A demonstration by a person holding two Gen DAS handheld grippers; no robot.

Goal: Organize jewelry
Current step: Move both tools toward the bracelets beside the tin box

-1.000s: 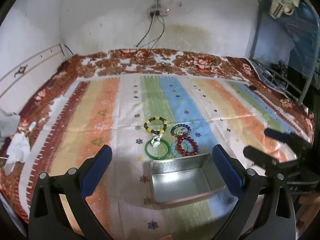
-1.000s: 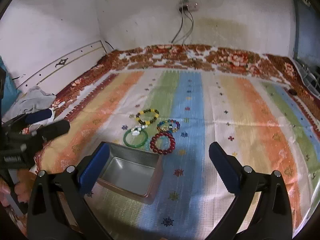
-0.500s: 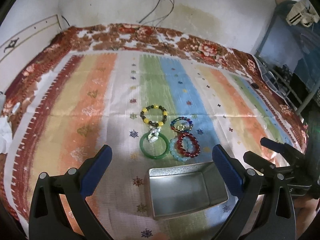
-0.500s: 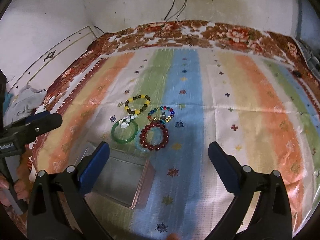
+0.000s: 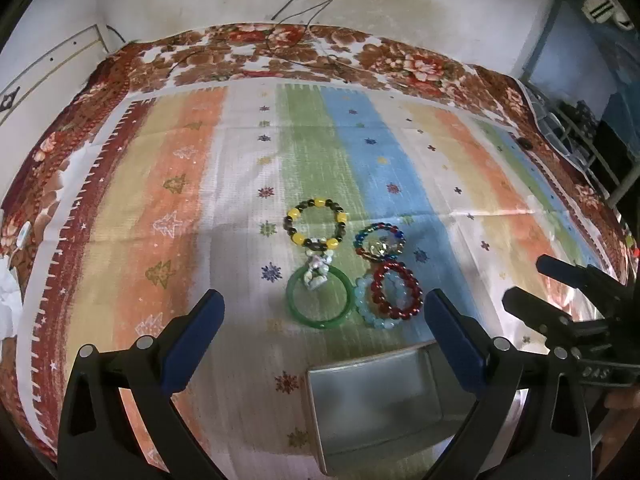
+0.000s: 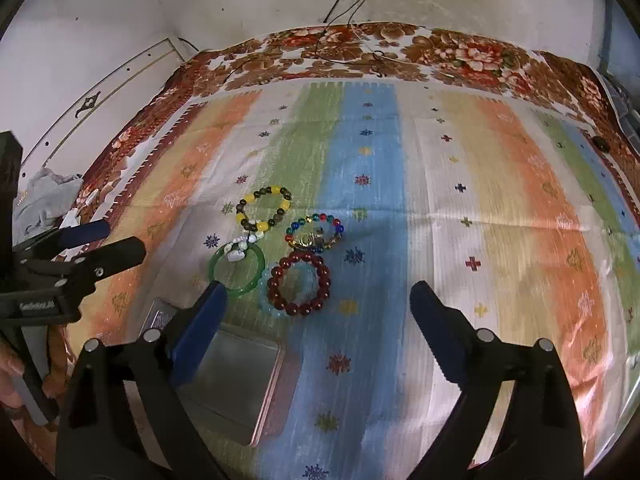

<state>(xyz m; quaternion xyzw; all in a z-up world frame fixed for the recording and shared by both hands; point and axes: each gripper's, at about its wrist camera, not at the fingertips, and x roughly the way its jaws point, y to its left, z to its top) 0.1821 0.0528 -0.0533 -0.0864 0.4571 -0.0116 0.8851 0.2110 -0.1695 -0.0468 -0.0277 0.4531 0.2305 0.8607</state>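
Several bracelets lie on the striped cloth: a yellow-and-dark bead bracelet (image 5: pixel 316 224) (image 6: pixel 264 213), a green bangle (image 5: pixel 320 298) (image 6: pixel 237 270) with a small white charm (image 5: pixel 316 270) on it, a multicoloured bead bracelet (image 5: pixel 379 240) (image 6: pixel 314 232), and a dark red bead bracelet (image 5: pixel 397 290) (image 6: pixel 299 282) on a pale blue one (image 5: pixel 366 304). An empty metal tin (image 5: pixel 384 404) (image 6: pixel 232 380) sits just in front of them. My left gripper (image 5: pixel 324 340) is open above the tin's far edge. My right gripper (image 6: pixel 320 328) is open, right of the tin. Both are empty.
The striped cloth (image 5: pixel 400 160) covers a bed with a floral blanket border (image 5: pixel 420 64) at the back by the wall. Crumpled cloth (image 6: pixel 44 196) lies at the left edge. A metal rack (image 5: pixel 576 128) stands at the right. Cables (image 6: pixel 352 0) hang down the wall.
Both grippers have moved forward and tilted down toward the bracelets, so the bracelets and tin sit closer and lower in view. Both stay open. Nothing on the cloth has moved.
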